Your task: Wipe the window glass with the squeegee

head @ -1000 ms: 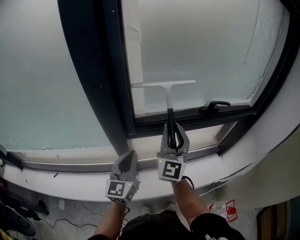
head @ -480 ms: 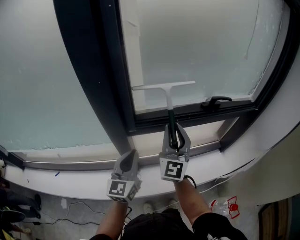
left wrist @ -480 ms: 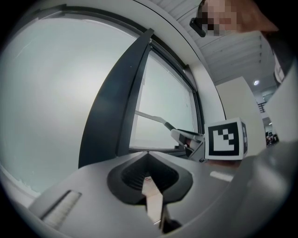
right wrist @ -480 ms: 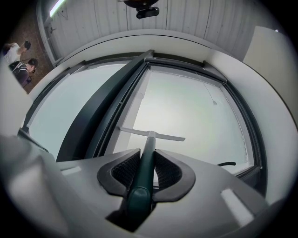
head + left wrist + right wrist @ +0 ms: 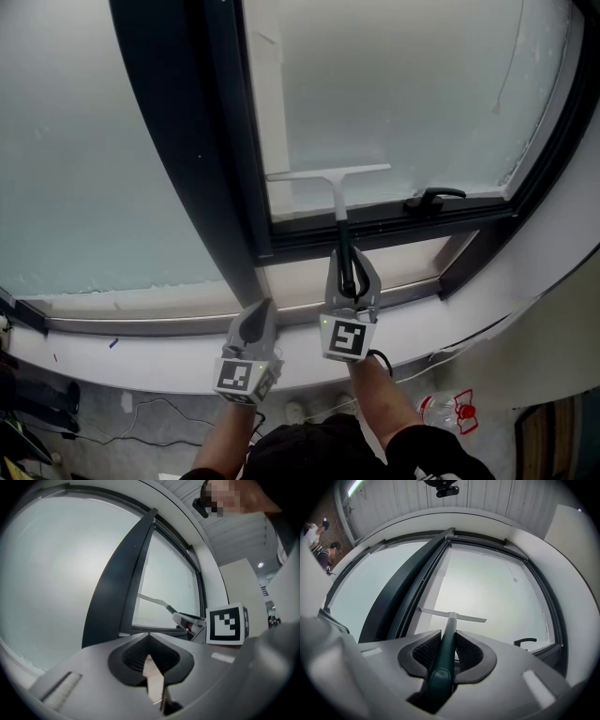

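On the pane: the squeegee rests with its pale crossbar against the window glass. It sits level and low in the right-hand pane, just above the bottom frame. Its left end is near the dark mullion and its right end is well short of the window latch.
Right gripper: closed on the squeegee's dark green grip. The right gripper view shows both jaws pressed to the sides of the handle, with the butt end sticking back out past them.
Left gripper: jaws together with nothing between them, held low over the sill, apart from the tool and idle.
Weight: it looks light, a slim stem and a thin bar, so one gripper should carry it easily.
Stiffness: the handle and bar look rigid. The wiping edge is likely soft rubber, though it is too thin to make out.
Grip point: the thick green grip, where the jaws sit now. It looks round and smooth, so it may roll between the jaws if the bar drags unevenly.
Leverage: the bar sits far out from the jaws, so a small twist would likely lift one end off the glass. Pressure wants to be even across the bar.
Glass: hard, smooth and frosted-looking. It is probably slippery, and firm rather than heavy pressure seems right.
Stage: my guess is a stroke near its bottom, with little pane left below the bar.
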Motion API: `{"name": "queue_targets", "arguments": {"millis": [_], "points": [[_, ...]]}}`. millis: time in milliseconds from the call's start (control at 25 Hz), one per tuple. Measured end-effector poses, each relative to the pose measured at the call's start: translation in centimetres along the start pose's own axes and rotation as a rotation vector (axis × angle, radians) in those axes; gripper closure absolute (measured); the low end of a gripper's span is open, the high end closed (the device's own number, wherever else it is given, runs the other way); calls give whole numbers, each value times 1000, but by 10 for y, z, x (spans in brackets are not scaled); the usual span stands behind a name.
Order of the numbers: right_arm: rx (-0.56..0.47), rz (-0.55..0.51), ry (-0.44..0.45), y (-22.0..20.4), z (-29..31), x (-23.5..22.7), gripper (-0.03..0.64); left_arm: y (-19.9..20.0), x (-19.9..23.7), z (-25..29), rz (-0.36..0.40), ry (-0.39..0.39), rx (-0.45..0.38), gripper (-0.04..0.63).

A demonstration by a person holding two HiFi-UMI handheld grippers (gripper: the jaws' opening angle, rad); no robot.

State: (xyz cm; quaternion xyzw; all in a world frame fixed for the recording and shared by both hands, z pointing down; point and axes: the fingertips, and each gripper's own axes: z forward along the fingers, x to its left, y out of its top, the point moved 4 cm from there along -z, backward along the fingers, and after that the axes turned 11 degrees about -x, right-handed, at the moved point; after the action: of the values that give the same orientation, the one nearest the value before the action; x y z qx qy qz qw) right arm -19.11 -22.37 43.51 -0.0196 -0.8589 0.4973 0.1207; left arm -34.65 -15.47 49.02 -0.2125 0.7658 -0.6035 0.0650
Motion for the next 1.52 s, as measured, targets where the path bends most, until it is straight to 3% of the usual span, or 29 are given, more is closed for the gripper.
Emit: {"name": "queue_targets", "arguments": {"millis": [920,1520], "points": [[51,3,4,-21,-15,6,519,-15,10,-16,-4,20,30,597],[99,13,25,-34,-23,10,519,-18,-8,-11,6,13,50,597]]}}
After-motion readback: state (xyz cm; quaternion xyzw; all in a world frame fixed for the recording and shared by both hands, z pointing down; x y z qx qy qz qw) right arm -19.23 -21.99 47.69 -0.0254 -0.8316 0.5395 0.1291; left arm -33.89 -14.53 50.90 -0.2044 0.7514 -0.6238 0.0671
